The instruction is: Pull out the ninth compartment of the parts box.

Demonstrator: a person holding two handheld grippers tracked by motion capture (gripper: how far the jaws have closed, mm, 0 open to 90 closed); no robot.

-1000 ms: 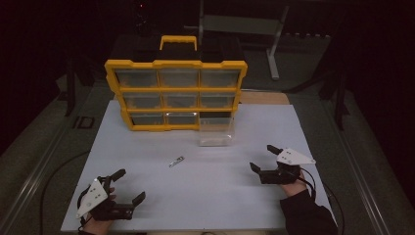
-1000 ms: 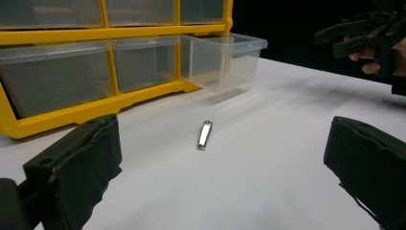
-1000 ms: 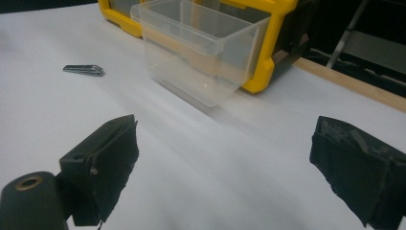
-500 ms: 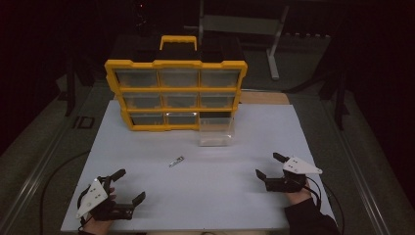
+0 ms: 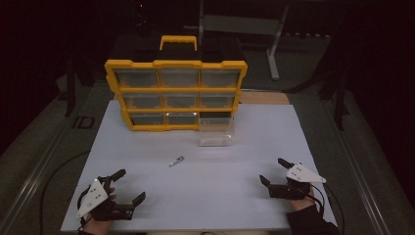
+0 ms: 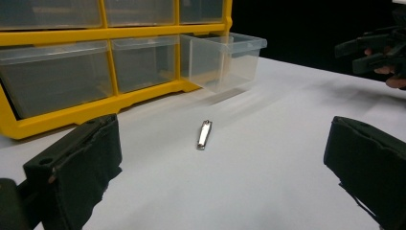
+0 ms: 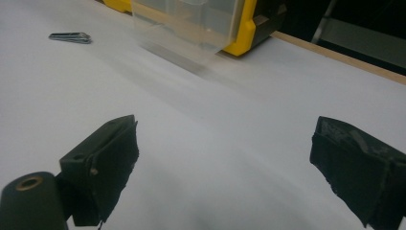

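- The left tongs [image 5: 128, 187] sit at the 7 o'clock corner of the white bench [image 5: 244, 147] in the high view, held in a hand [image 5: 100, 208] that enters from the bottom edge. The jaws stand wide apart and grip nothing.
- The right tongs [image 5: 274, 172] sit at the 5 o'clock corner of the bench, also hand-held. The jaws stand wide apart and grip nothing.
- A small metal clip [image 5: 176, 161] lies flat on the bench near its centre, at about 1 o'clock from the left tongs and 10 o'clock from the right tongs. It lies well apart from both and touches neither.
- In the left gripper view, the metal clip [image 6: 204, 134] lies between the two black jaws and farther off, with its long axis running roughly from 6 to 12 o'clock.
- In the right gripper view, the metal clip [image 7: 70, 37] lies at the 10 o'clock edge, outside the gap between the jaws.
- A yellow drawer cabinet [image 5: 175, 93] stands upright at the 12 o'clock side of the bench, with three rows of three clear drawers.
- A clear drawer [image 5: 215, 131] rests on the bench at the cabinet's lower right corner, at about 1 o'clock from the metal clip. Whether it is fully removed cannot be determined.
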